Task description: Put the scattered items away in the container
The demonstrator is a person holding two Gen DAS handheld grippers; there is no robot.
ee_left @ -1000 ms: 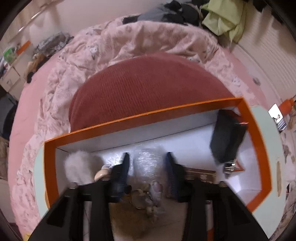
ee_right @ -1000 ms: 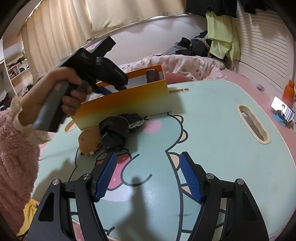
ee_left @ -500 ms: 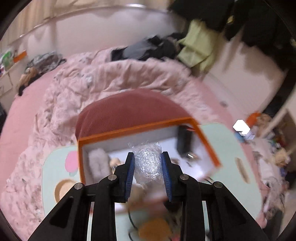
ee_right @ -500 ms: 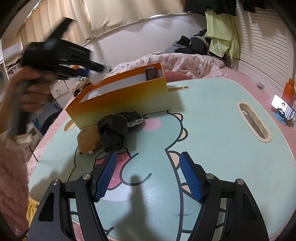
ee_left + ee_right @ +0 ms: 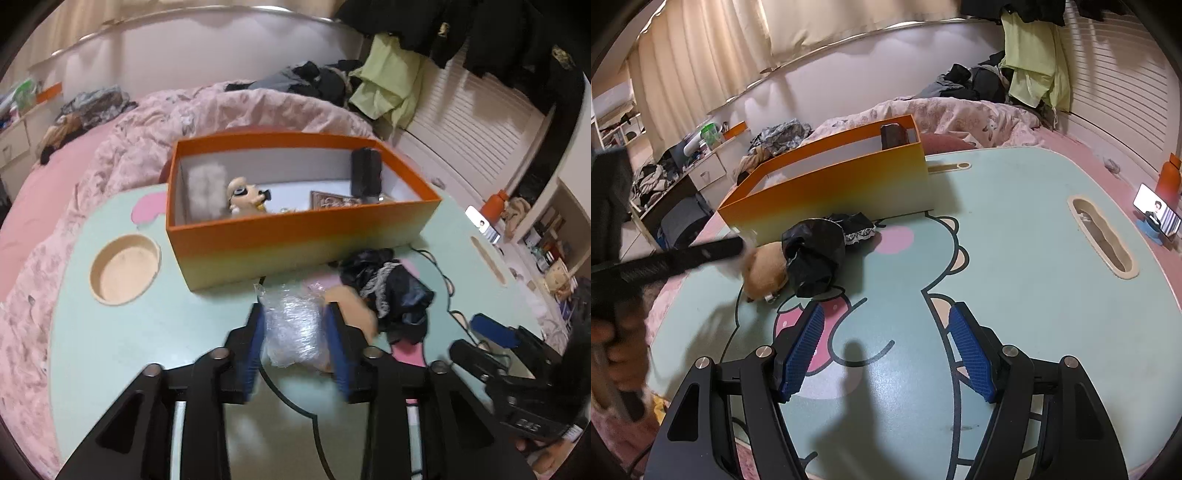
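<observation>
My left gripper [image 5: 295,328] is shut on a crumpled clear plastic wrap [image 5: 293,328], held above the table in front of the orange box [image 5: 295,236]. The box holds a furry white item [image 5: 207,188], a small dog toy [image 5: 245,195], a black object [image 5: 365,173] and a brown card. A black cloth with lace [image 5: 388,291] and a tan plush [image 5: 764,271] lie on the table by the box's front wall [image 5: 831,195]. My right gripper [image 5: 886,350] is open and empty, low over the table, a little short of the black cloth [image 5: 816,258].
The mint-green table [image 5: 1015,258] has a round cup recess [image 5: 125,266] at left and a slot handle [image 5: 1104,240] at right. A pink bed lies behind the box. A phone on a stand [image 5: 1156,218] and an orange bottle [image 5: 1169,177] stand at far right.
My left gripper has lifted out of the box with the plastic wrap still held and pulled back over the table in front of it. The right gripper has not moved.
</observation>
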